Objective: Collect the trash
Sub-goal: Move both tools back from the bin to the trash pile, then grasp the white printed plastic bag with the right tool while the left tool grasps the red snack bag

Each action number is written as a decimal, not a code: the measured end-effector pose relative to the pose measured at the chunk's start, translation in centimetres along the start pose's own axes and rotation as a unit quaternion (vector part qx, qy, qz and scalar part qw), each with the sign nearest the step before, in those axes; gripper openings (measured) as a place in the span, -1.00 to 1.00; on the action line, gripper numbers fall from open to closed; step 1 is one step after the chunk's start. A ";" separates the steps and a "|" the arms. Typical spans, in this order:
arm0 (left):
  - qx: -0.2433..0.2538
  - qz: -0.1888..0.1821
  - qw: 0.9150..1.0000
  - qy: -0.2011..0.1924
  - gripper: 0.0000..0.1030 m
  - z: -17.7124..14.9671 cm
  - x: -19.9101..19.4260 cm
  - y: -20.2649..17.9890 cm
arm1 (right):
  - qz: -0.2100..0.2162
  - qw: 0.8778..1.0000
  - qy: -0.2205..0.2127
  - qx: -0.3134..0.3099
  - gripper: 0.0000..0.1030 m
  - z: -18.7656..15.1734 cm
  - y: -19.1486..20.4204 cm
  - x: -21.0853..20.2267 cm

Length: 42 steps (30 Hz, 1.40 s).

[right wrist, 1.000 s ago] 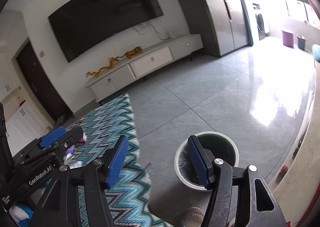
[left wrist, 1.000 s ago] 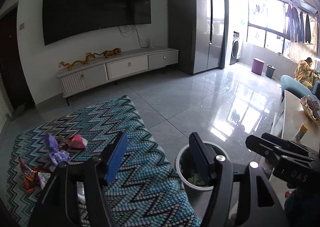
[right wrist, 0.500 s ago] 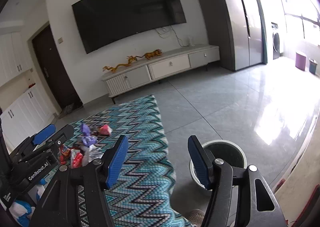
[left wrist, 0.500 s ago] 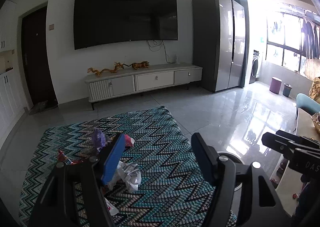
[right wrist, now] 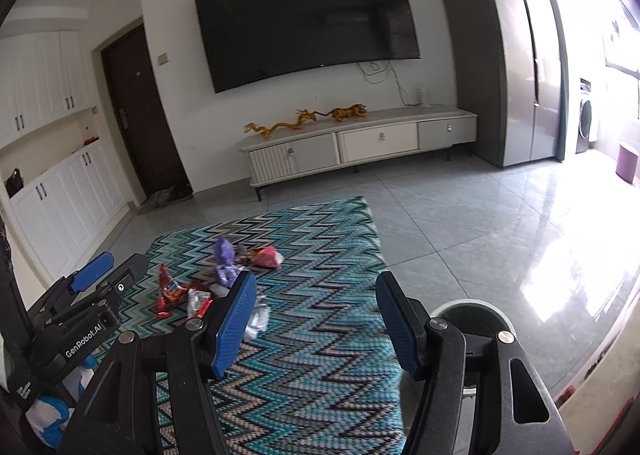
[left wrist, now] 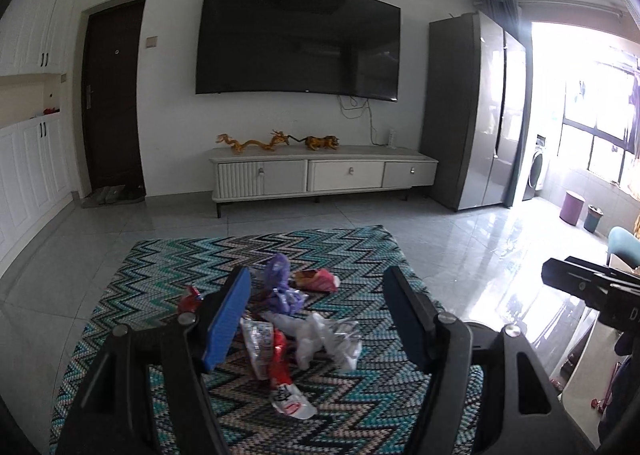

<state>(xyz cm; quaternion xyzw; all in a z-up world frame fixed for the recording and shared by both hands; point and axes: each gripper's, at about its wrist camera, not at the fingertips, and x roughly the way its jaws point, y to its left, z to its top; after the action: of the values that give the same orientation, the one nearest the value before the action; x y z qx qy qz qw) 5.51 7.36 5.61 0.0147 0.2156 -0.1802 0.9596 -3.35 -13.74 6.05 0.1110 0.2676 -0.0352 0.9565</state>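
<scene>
Crinkly plastic wrappers (left wrist: 304, 331) lie heaped on the rug (left wrist: 360, 407) just beyond my spread, empty left tongs (left wrist: 316, 319), while my right tongs (right wrist: 316, 319), also spread and empty, hang by the bin (right wrist: 472, 309), so I risk snagging several or dropping one.

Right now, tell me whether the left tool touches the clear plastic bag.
Apart. The left wrist view shows the left tool open in the air, with the clear plastic bag lying on the rug beyond it.

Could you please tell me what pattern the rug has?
The rug has a teal-and-black zigzag pattern, clearest in the right wrist view.
</scene>
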 end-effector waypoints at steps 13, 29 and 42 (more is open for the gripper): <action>-0.033 0.068 0.997 0.023 0.29 1.0 3.6 10.6 | 0.033 0.998 0.039 -0.027 0.16 0.5 2.7 5.7; -0.069 -0.069 0.983 0.158 0.29 -8.2 10.0 9.2 | 0.099 0.979 0.168 -0.056 0.16 -3.7 5.4 19.0; -0.069 -0.073 0.965 0.242 0.06 -11.7 13.3 6.1 | 0.162 0.963 0.214 -0.024 -0.25 -6.3 4.7 23.8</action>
<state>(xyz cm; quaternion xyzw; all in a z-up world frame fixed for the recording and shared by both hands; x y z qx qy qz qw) 14.08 9.77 -10.85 -0.0238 0.4533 -0.2253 0.8621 14.44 -7.86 -10.67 0.1350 0.4457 0.1507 0.8720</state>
